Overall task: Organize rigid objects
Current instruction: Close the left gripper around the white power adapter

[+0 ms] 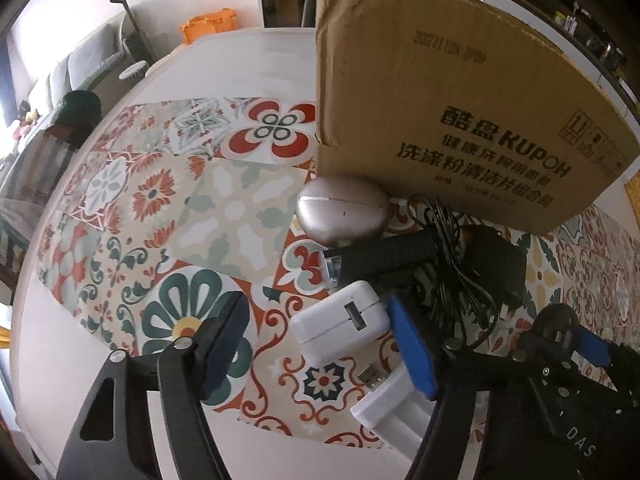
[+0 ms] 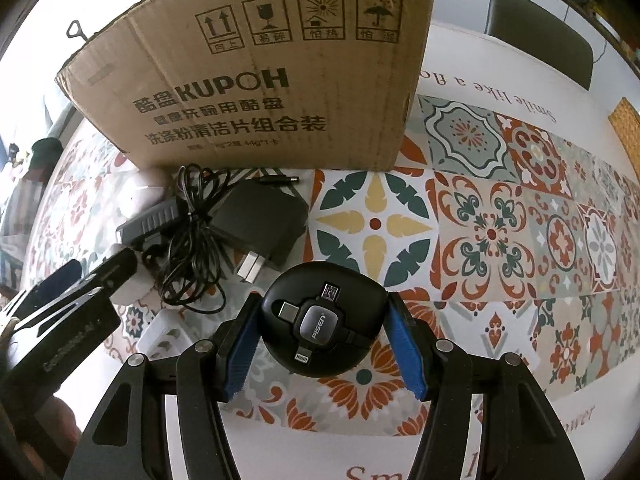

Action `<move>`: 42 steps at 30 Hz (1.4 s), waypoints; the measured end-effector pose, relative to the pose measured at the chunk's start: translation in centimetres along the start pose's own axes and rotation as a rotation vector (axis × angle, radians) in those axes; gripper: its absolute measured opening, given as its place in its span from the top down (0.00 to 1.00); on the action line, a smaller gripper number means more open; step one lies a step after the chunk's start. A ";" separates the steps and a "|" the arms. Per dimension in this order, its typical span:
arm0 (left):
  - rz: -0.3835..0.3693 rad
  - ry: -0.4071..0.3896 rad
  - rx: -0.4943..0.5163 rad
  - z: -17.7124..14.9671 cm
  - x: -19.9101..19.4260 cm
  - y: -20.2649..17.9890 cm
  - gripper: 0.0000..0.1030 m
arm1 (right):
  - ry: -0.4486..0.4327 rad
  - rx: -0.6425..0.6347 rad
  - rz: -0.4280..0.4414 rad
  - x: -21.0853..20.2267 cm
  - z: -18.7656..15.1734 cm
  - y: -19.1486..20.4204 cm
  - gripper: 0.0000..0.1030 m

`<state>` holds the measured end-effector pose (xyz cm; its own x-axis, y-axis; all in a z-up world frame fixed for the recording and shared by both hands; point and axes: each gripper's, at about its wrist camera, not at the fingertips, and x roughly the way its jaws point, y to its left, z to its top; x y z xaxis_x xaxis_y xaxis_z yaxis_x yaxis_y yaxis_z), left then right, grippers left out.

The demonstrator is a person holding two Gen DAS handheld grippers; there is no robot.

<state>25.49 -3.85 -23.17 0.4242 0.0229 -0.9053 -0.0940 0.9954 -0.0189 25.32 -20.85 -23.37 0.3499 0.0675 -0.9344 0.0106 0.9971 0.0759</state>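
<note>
My right gripper (image 2: 322, 334) is shut on a round black PISEN cable reel (image 2: 320, 320), just above the tablecloth. A black power adapter (image 2: 256, 220) with a tangled cord lies ahead of it, before a brown KUPOH cardboard box (image 2: 260, 72). My left gripper (image 1: 320, 344) is open; a white USB charger (image 1: 340, 326) lies between its fingers and a white plug piece (image 1: 384, 404) nearer the right finger. A silver oval case (image 1: 344, 210) and a black ribbed device (image 1: 380, 256) lie beyond, by the box (image 1: 452, 104). The right gripper shows in the left wrist view (image 1: 568, 344).
A patterned tile-print cloth (image 2: 500, 220) covers the white table (image 1: 256, 64). A grey chair back (image 2: 540, 36) stands at the far edge, a woven mat (image 2: 628, 128) at the right. An orange container (image 1: 208, 24) and a sofa lie beyond the table.
</note>
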 end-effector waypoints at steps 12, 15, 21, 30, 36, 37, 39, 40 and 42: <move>-0.060 0.033 0.024 -1.7 0.0 1.9 0.43 | 0.019 -0.022 0.026 0.0 -0.6 1.4 0.41; -0.063 0.018 0.047 -1.3 0.2 1.6 0.43 | 0.029 -0.031 0.034 0.1 -1.0 2.2 0.41; -0.092 -0.009 0.087 -0.5 0.6 1.0 0.52 | 0.047 -0.022 0.031 0.9 -1.3 2.8 0.41; -0.118 -0.022 0.098 -0.9 0.6 1.5 0.56 | 0.052 -0.016 0.031 1.4 -1.0 2.7 0.41; -0.135 -0.048 0.090 -1.3 -1.0 1.8 0.56 | 0.048 -0.012 0.036 0.9 -1.4 3.2 0.41; -0.139 -0.050 0.090 -1.4 -1.4 1.8 0.56 | 0.044 -0.011 0.037 0.6 -1.5 3.3 0.41; -0.143 -0.058 0.093 -1.4 -2.1 1.9 0.56 | 0.037 -0.010 0.037 0.1 -1.5 3.4 0.41; -0.144 -0.062 0.093 -1.4 -2.4 1.9 0.56 | 0.029 -0.011 0.038 -0.3 -1.5 3.4 0.41; -0.153 -0.077 0.092 -1.3 -3.5 1.9 0.56 | 0.016 -0.011 0.039 -0.9 -1.5 3.4 0.41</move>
<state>22.66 -2.13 -20.60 0.4952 -0.1257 -0.8596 0.0576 0.9921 -0.1118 23.62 -17.46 -22.76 0.3344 0.1073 -0.9363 -0.0134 0.9939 0.1091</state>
